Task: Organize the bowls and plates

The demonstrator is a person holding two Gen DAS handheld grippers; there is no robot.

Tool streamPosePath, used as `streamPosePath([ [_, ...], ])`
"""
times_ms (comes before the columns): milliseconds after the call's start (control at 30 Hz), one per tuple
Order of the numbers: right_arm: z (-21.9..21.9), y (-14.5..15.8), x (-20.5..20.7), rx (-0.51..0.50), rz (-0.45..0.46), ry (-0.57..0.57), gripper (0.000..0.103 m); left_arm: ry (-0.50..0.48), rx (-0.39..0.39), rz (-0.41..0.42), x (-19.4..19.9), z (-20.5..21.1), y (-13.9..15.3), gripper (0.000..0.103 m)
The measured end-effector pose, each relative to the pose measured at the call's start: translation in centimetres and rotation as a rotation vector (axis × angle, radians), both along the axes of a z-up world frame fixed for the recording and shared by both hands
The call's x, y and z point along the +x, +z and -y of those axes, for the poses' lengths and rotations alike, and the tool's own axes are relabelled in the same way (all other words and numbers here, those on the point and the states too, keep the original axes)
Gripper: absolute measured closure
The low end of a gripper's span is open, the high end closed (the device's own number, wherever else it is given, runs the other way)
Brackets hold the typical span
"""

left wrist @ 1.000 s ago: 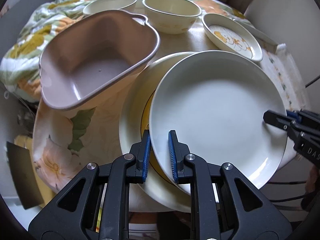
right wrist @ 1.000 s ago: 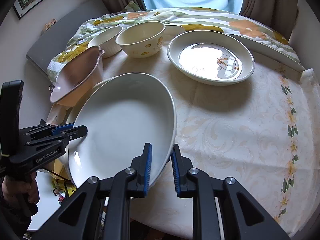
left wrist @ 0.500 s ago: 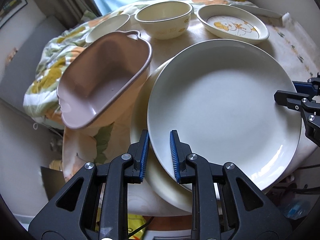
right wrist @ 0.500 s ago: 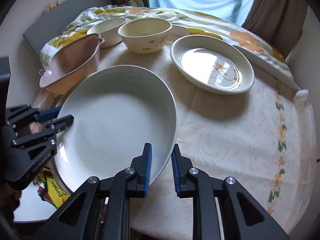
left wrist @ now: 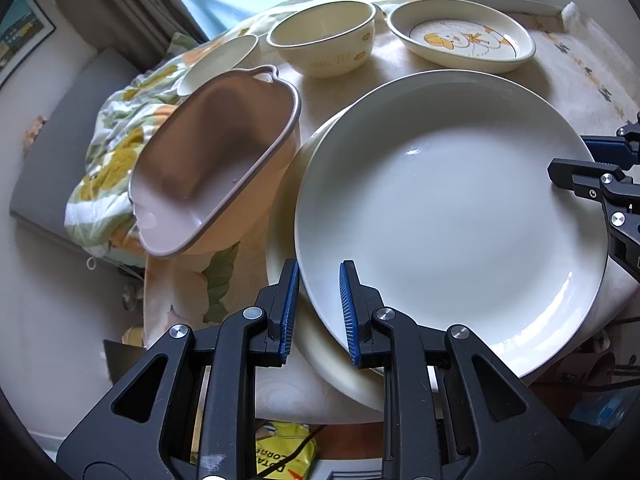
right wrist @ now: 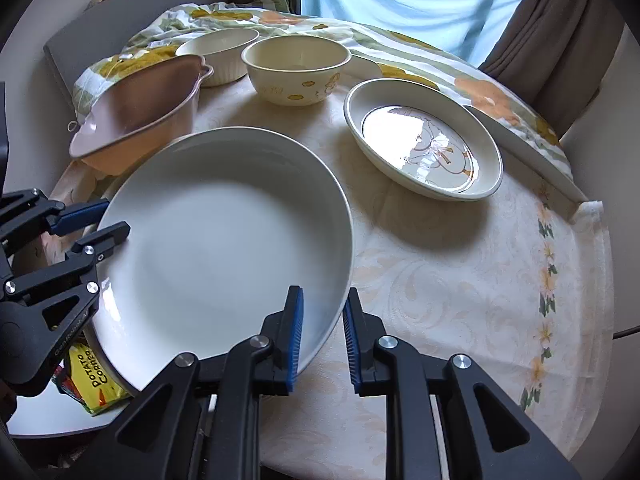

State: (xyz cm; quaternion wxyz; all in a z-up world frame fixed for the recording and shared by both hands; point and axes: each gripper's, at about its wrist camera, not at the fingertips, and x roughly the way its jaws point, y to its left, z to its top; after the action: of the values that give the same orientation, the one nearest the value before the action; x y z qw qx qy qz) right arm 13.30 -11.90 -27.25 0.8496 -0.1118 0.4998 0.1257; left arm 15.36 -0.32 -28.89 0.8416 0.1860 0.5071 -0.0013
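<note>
Spreading under everything, the round table [right wrist: 460, 280] wears a cream cloth with a flower border, and a floral fabric [right wrist: 420, 52] is bunched along its far edge. The large white plate [left wrist: 448, 216] is held between both tools, raised above a second cream plate [left wrist: 288, 240] that lies beneath it at the table's near-left edge. The left gripper [left wrist: 319, 308] has its blue-padded fingers closed on the white plate's rim on one side, and the right gripper [right wrist: 322, 332] pinches the opposite rim in the same way, one finger above and one below. Just beside the plates, the pink tub [left wrist: 212, 168] with handles sits tilted, its open side facing the plates. Further back on the right, the oval dish [right wrist: 424, 140] with a duck picture rests flat on the cloth, well apart from the held plate. Behind it all, the cream bowl [right wrist: 296, 68] with yellow flowers stands upright, and the small ribbed white bowl [right wrist: 220, 54] sits just beside it, to the left.
</note>
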Motion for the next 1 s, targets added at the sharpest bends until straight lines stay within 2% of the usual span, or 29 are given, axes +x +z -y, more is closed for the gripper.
streamPosePath([
  [467, -0.6, 0.0, 0.0, -0.042, -0.003, -0.008, 0.085, 0.014, 0.037, 0.016, -0.6, 0.0, 0.4, 0.085],
  [633, -0.6, -0.1, 0.0, -0.037, -0.003, -0.015, 0.085, 0.014, 0.026, 0.016, -0.7, -0.2, 0.5, 0.085],
  [833, -0.3, -0.1, 0.1, -0.012, -0.008, -0.027, 0.085, 0.031, -0.022, 0.0, -0.4, -0.7, 0.7, 0.085],
  [1000, 0.8, 1.5, 0.0, 0.059, 0.005, -0.06, 0.085, 0.033, -0.054, 0.025, -0.5, -0.8, 3.0, 0.085],
])
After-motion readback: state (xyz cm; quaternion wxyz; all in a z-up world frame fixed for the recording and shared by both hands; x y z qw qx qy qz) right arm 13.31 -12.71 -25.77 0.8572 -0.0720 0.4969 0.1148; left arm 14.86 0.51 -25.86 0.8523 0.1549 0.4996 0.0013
